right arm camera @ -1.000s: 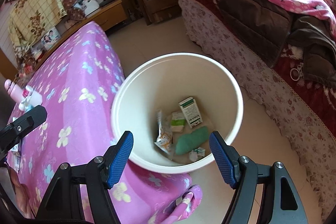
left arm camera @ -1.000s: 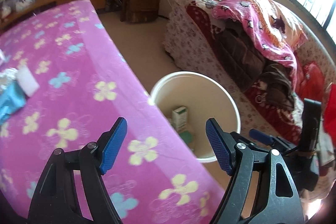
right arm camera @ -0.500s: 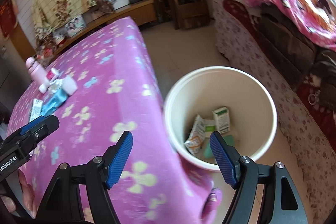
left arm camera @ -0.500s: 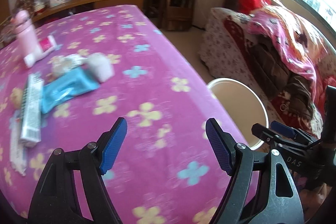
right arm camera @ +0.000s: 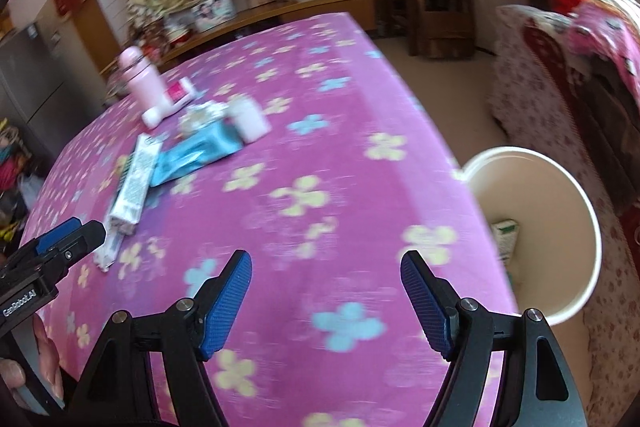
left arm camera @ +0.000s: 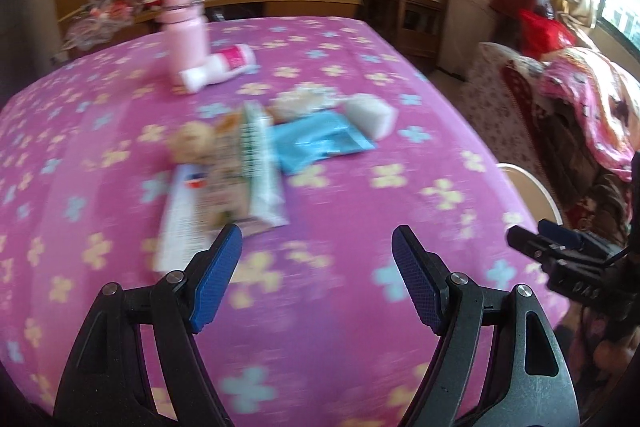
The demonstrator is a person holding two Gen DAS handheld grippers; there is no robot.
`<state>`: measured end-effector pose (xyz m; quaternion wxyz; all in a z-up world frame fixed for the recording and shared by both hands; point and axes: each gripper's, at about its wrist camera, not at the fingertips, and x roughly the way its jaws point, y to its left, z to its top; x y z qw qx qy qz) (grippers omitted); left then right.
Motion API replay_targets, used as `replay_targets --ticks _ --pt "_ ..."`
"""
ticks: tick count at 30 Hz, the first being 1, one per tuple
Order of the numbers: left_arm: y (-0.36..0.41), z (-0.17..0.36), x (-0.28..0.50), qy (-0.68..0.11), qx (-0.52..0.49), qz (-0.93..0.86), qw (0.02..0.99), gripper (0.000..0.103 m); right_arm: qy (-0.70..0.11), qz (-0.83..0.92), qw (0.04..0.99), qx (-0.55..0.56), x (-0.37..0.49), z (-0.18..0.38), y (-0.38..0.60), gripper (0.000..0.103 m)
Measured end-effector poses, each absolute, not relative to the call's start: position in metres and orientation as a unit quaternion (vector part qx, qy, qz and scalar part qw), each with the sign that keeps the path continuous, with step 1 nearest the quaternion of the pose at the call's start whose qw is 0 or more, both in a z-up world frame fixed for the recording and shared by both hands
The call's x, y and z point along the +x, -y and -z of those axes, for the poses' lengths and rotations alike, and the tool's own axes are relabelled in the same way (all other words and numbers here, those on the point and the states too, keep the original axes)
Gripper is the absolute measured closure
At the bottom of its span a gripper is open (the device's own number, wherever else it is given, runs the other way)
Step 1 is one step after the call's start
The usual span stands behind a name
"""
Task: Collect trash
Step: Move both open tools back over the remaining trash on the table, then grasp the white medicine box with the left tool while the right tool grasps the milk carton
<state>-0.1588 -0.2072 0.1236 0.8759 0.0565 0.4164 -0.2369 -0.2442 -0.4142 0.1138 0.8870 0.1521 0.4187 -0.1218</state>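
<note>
Both hand-held grippers, left [left arm camera: 316, 279] and right [right arm camera: 326, 303], have swung from the bin [right arm camera: 560, 211] to the tabletop [left arm camera: 360, 187], jaws wide and empty; another pickup appears due. Left of centre lies the toothpaste box [left arm camera: 260, 167], long axis running away from the grippers, beside a blue packet [left arm camera: 320, 143].

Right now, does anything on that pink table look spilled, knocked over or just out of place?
Nothing looks spilled. A white tube lies on its side against the upright pink bottle, and wrappers sit in a loose pile, including a blue packet, on the tablecloth.
</note>
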Motion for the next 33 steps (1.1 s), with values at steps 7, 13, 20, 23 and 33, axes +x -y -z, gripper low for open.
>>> replay_targets --ticks 7,13,20,23,33 --pt "0.159 -0.114 -0.114 -0.428 0.035 0.180 0.885 0.026 -0.429 0.092 0.888 0.137 -0.223 -0.110 0.378 0.028" --pt "0.139 -0.099 -0.077 -0.480 -0.026 0.181 0.858 0.026 -0.437 0.076 0.887 0.126 -0.212 -0.108 0.367 0.028" --pt "0.138 -0.074 -0.077 -0.502 0.035 0.195 0.842 0.026 -0.448 0.072 0.881 0.136 -0.199 -0.096 0.368 0.028" --pt "0.143 -0.062 -0.072 -0.511 0.047 0.190 0.837 0.026 -0.454 0.067 0.878 0.138 -0.192 -0.092 0.364 0.028" --pt "0.136 -0.055 -0.049 -0.514 0.026 0.179 0.838 0.055 -0.455 0.040 0.882 0.115 -0.169 -0.099 0.333 0.028"
